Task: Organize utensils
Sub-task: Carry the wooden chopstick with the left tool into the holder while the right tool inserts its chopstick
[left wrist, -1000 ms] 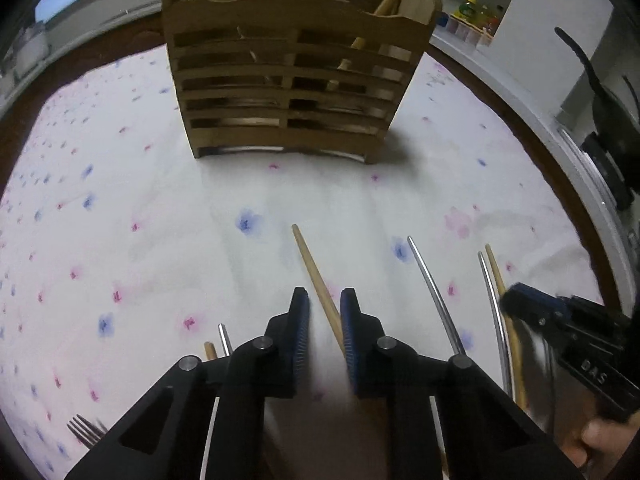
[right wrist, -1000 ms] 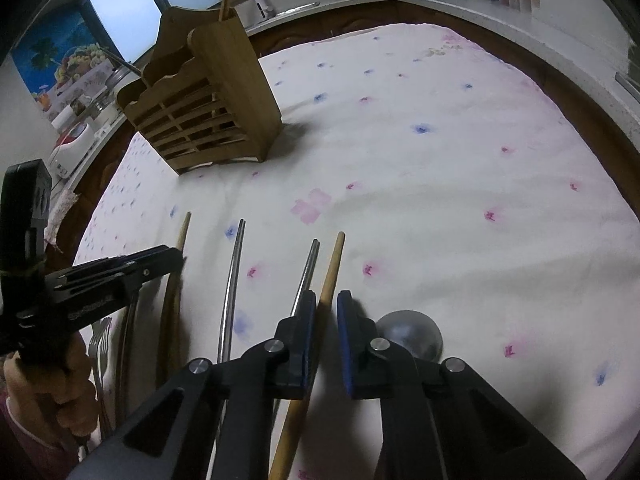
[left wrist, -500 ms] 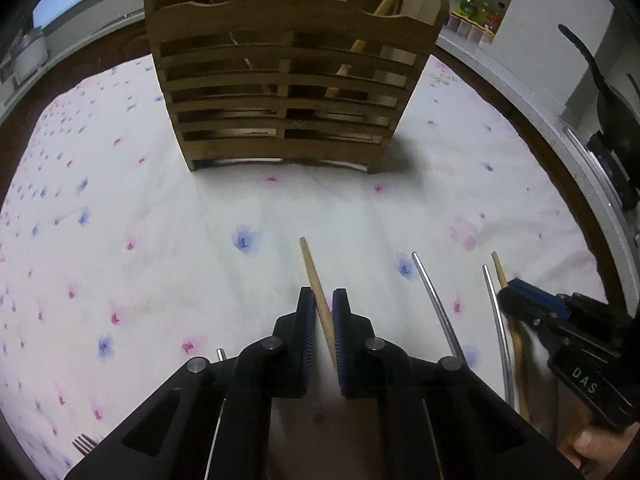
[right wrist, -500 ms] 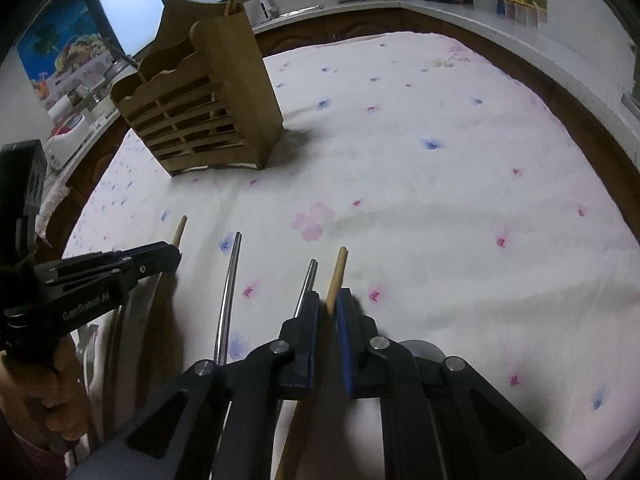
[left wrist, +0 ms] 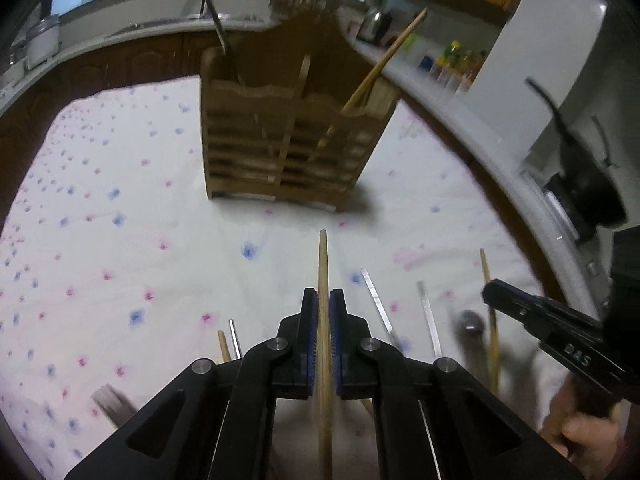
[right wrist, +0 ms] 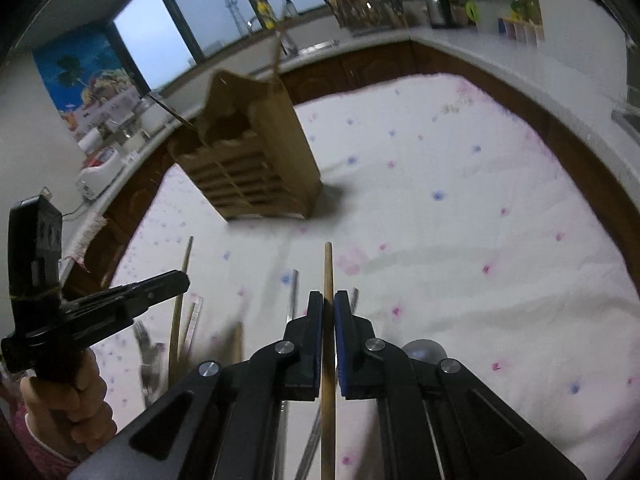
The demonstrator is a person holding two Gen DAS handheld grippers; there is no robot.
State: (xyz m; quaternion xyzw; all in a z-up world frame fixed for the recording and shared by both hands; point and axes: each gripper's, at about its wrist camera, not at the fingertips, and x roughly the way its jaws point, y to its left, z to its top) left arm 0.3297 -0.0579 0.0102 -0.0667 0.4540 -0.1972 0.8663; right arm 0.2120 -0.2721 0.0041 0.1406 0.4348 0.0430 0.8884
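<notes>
A wooden chopstick [left wrist: 323, 264] runs straight toward 12 o'clock between the blue pads of the left gripper [left wrist: 324, 300], whose jaws are closed tight on it; its tip stands clear above the flowered tablecloth [left wrist: 120, 264], while its lower length disappears behind the gripper body at 6 o'clock. The right gripper [right wrist: 328, 302] is likewise clamped on a second wooden chopstick [right wrist: 328, 268], which also points to 12 o'clock and is cut off at the bottom edge. Ahead of both, at 12 o'clock in the left view and 11 o'clock in the right, stands the slatted wooden utensil holder [left wrist: 288, 136], blurred, with one wooden stick leaning out toward 1 o'clock and a thin metal handle rising at 11 o'clock; what fills its compartments cannot be made out. On the cloth at 4 o'clock in the left view lie two metal handles [left wrist: 378, 300], a spoon bowl [left wrist: 470, 320] smeared by motion, and another wooden stick [left wrist: 490, 312] partly behind the right gripper. At 7 o'clock a short wooden end and a metal tip peek out beside the left gripper, and a blurred grey shape at 8 o'clock cannot be identified.
</notes>
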